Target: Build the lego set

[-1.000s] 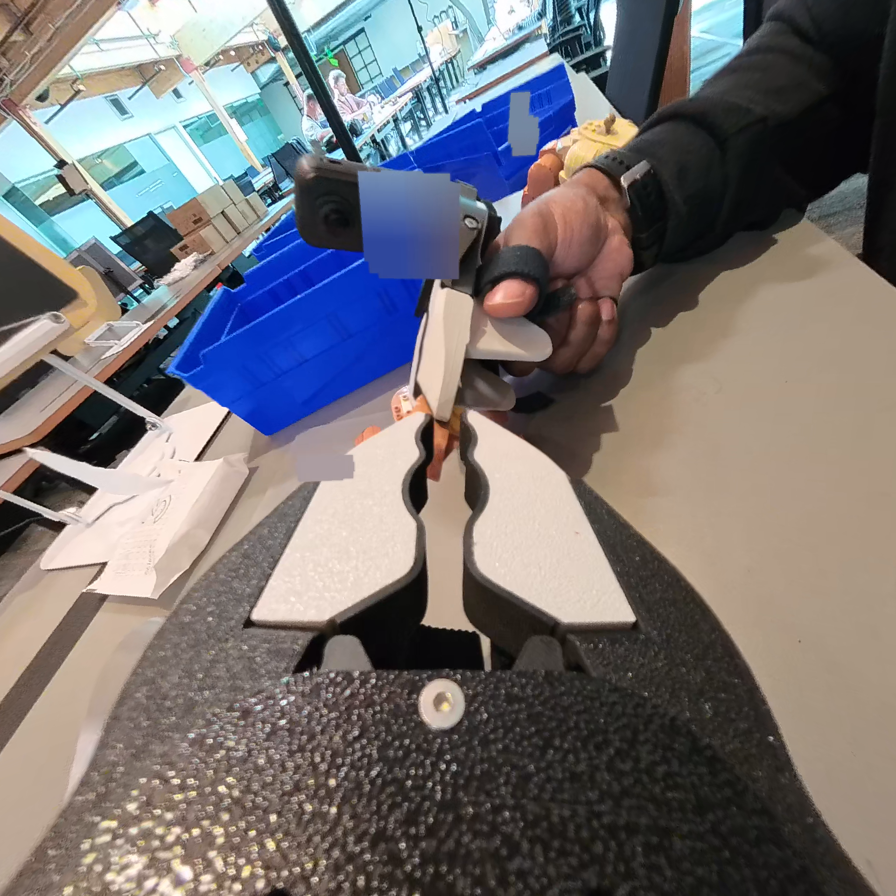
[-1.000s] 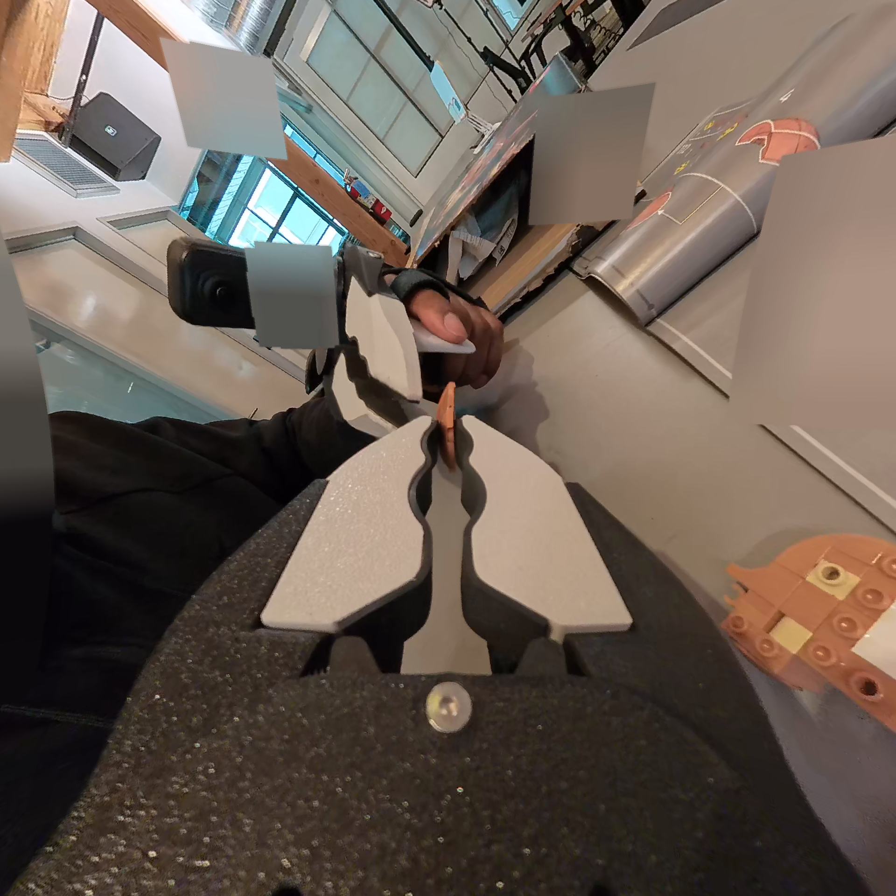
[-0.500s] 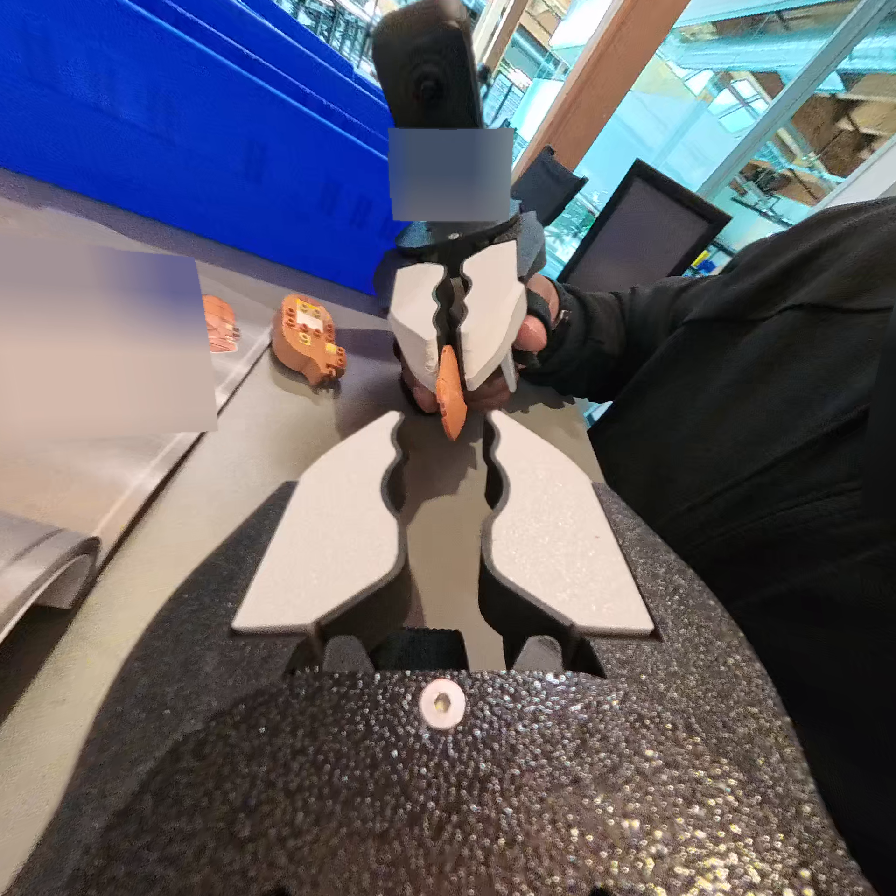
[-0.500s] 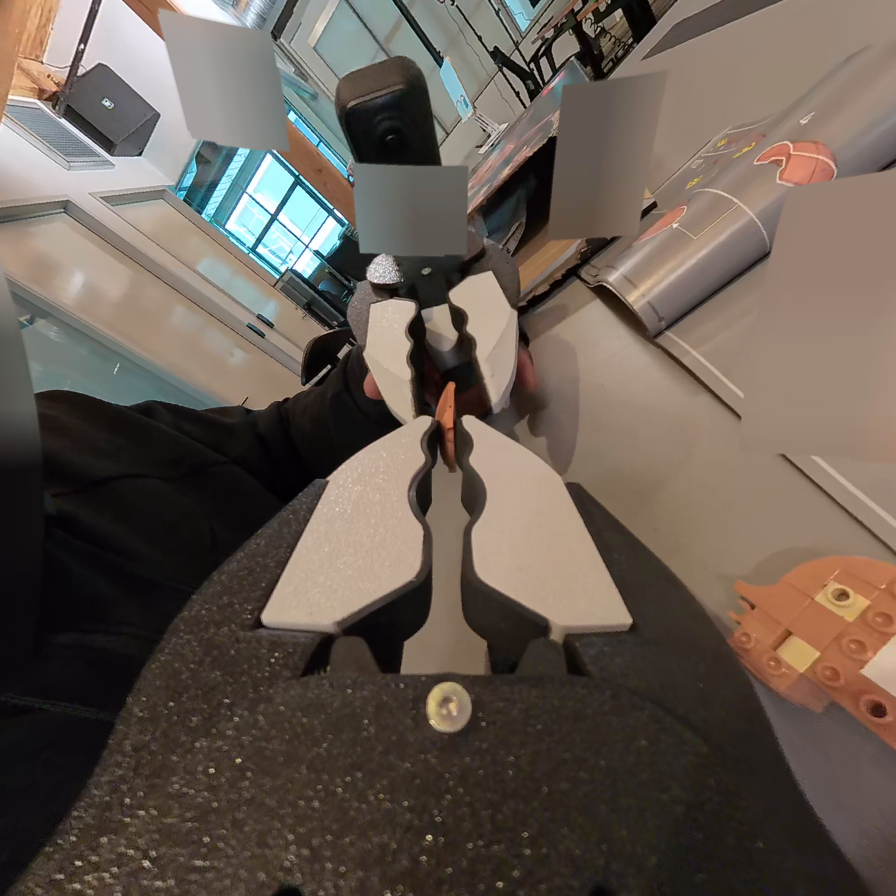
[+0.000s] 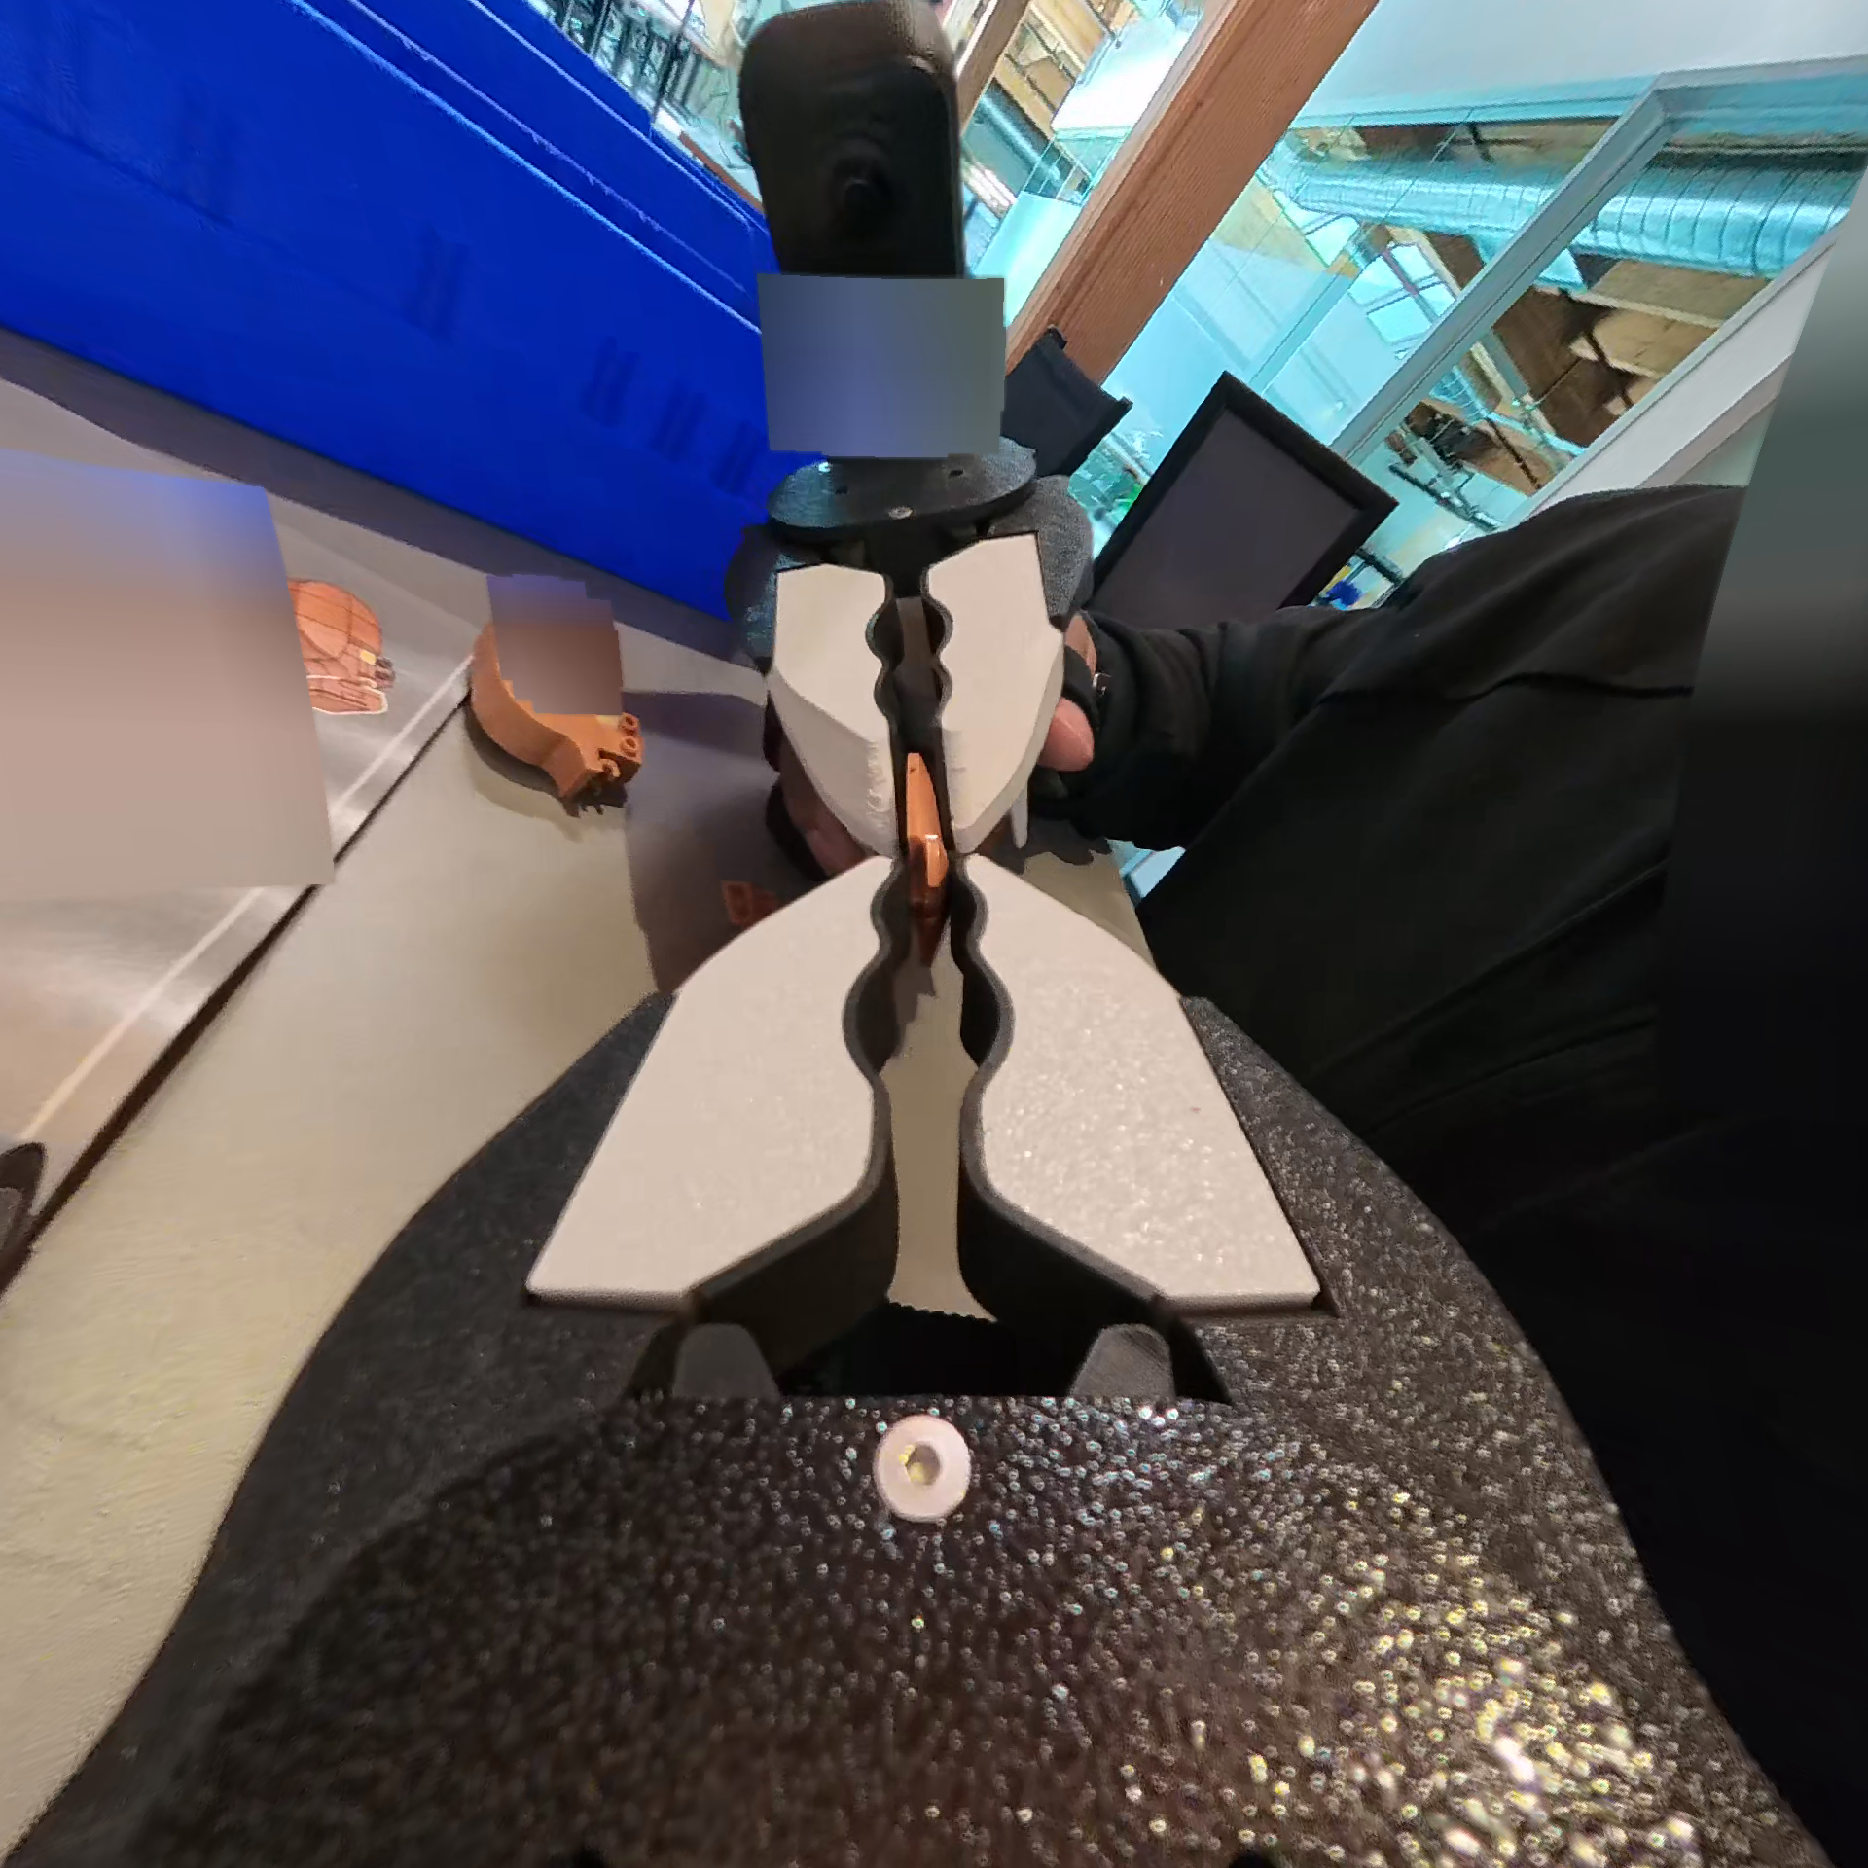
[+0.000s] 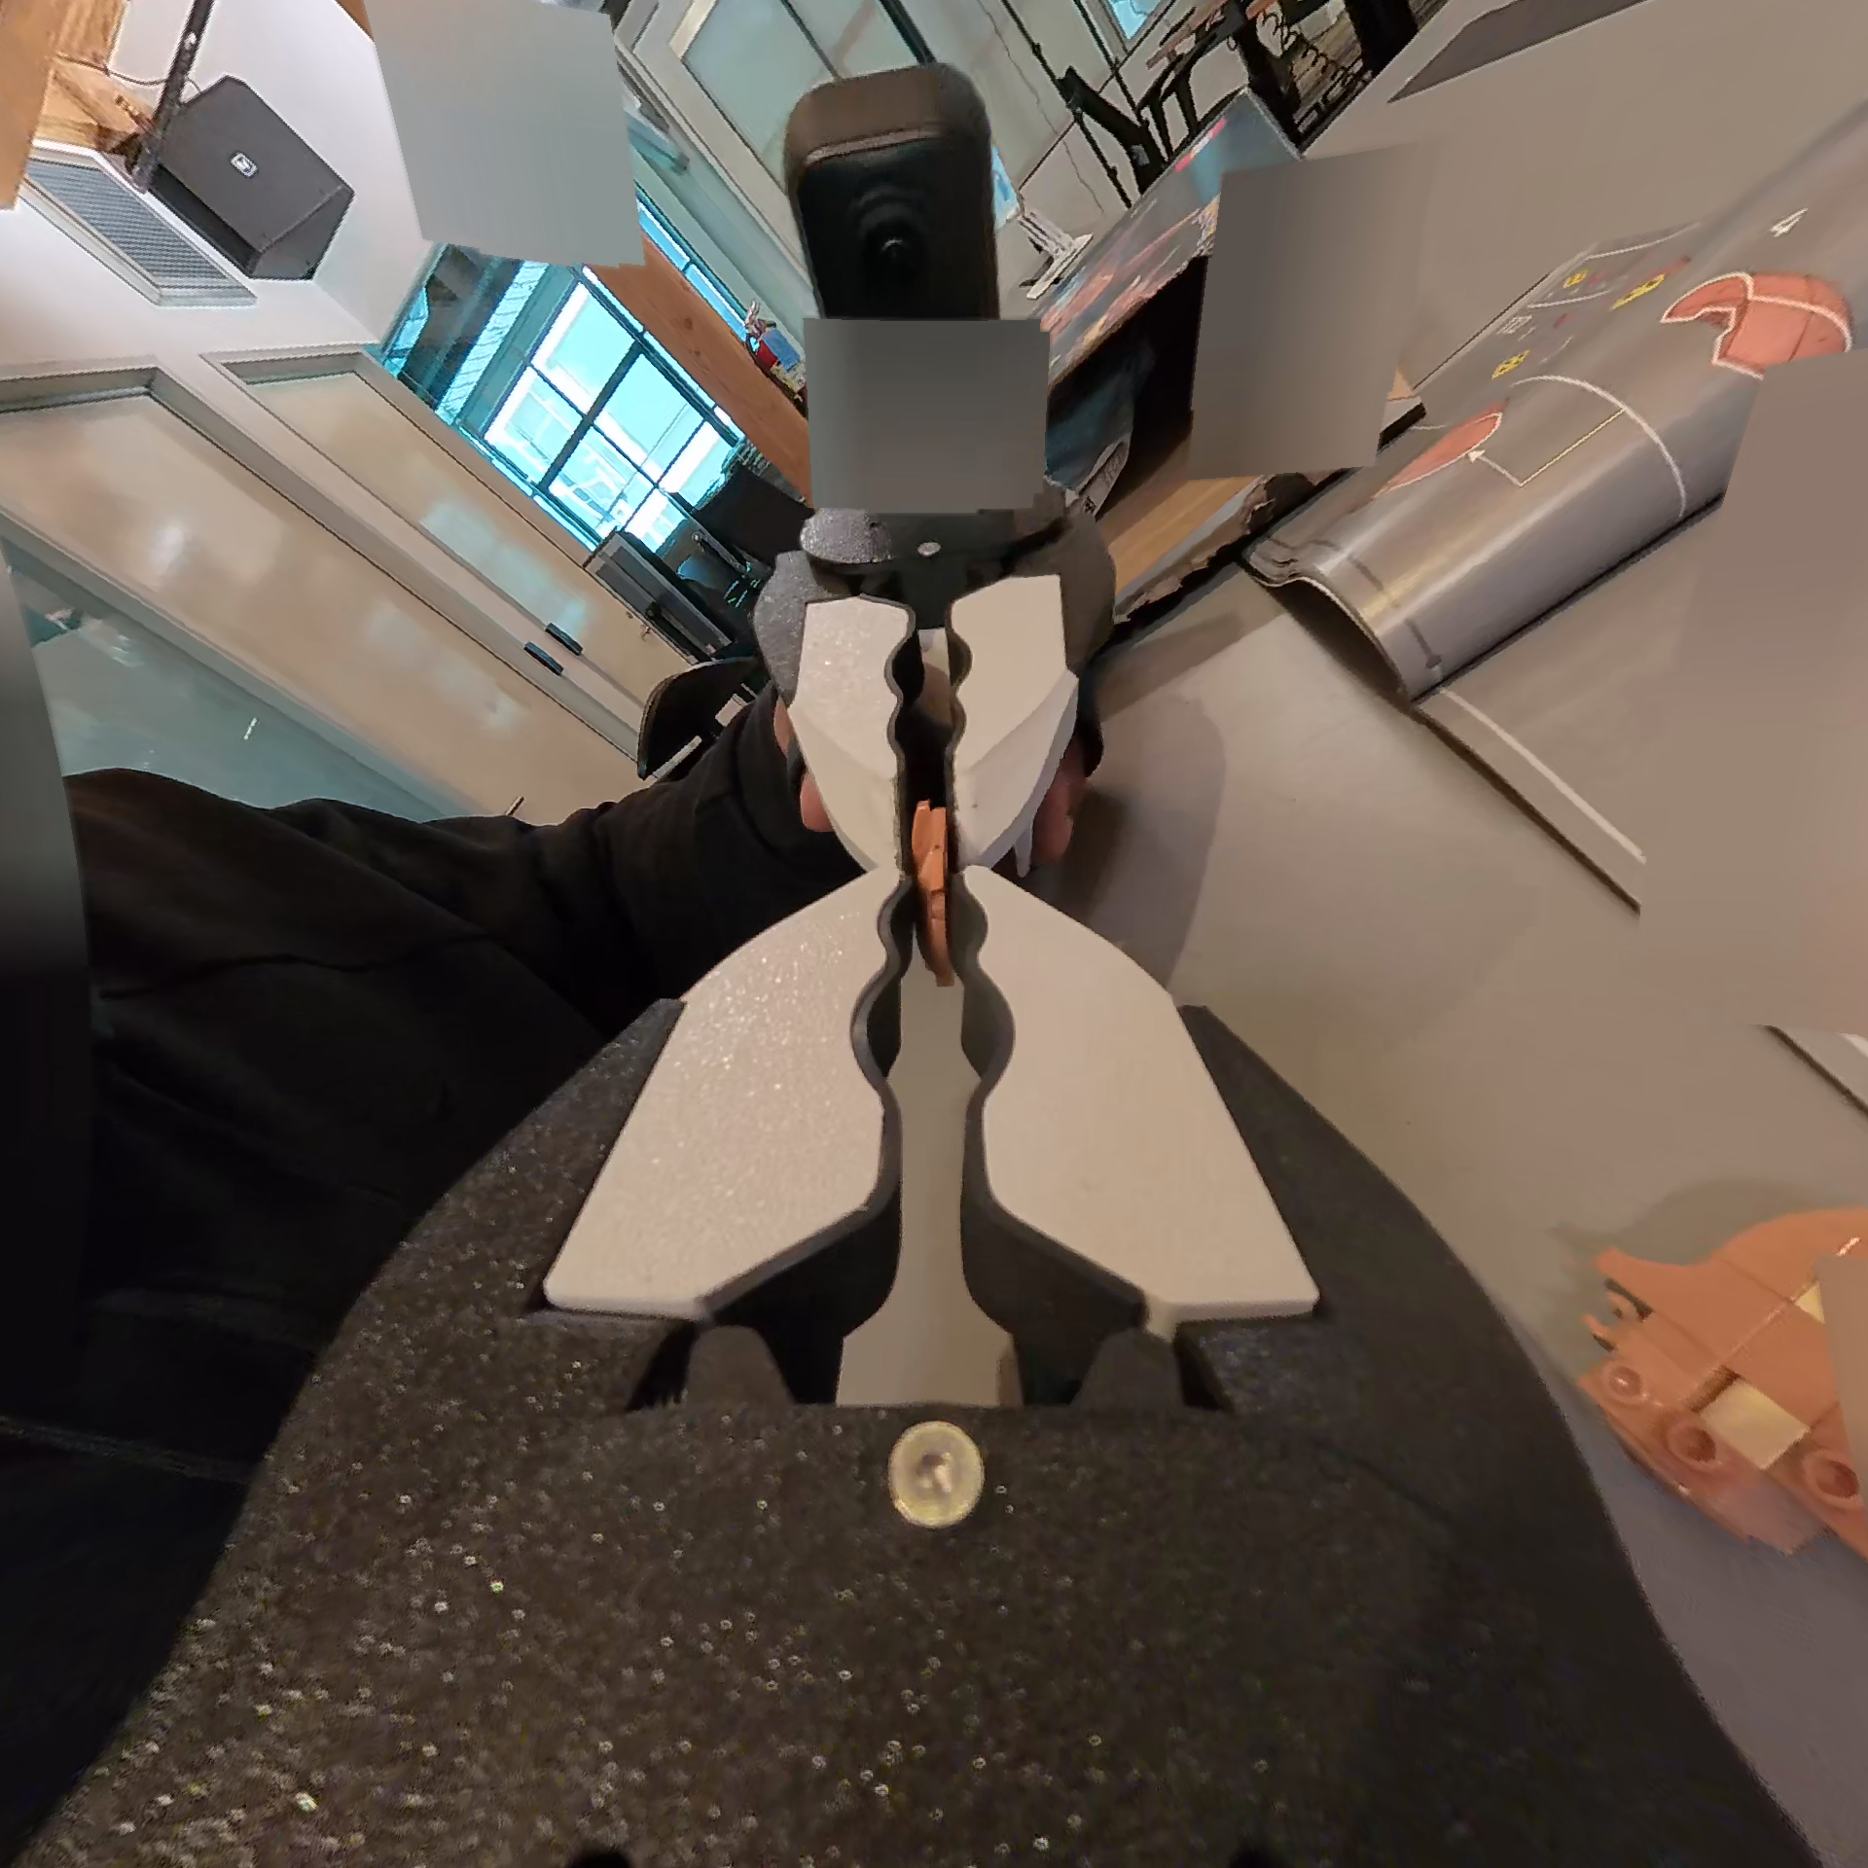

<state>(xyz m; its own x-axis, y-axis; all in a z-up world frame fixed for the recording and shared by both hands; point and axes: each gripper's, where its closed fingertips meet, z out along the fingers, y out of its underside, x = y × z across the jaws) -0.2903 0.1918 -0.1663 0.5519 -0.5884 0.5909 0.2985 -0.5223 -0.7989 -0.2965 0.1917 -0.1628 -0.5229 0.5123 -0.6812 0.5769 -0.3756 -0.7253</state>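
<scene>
Two grippers, orange piece half hidden

The left tool and the right tool meet tip to tip above the table, a small lego piece between them. In the left wrist view, a lego assembly lies on the table to the left, before the bins, with the booklet further left. In the right wrist view, the booklet lies at the upper right.
</scene>
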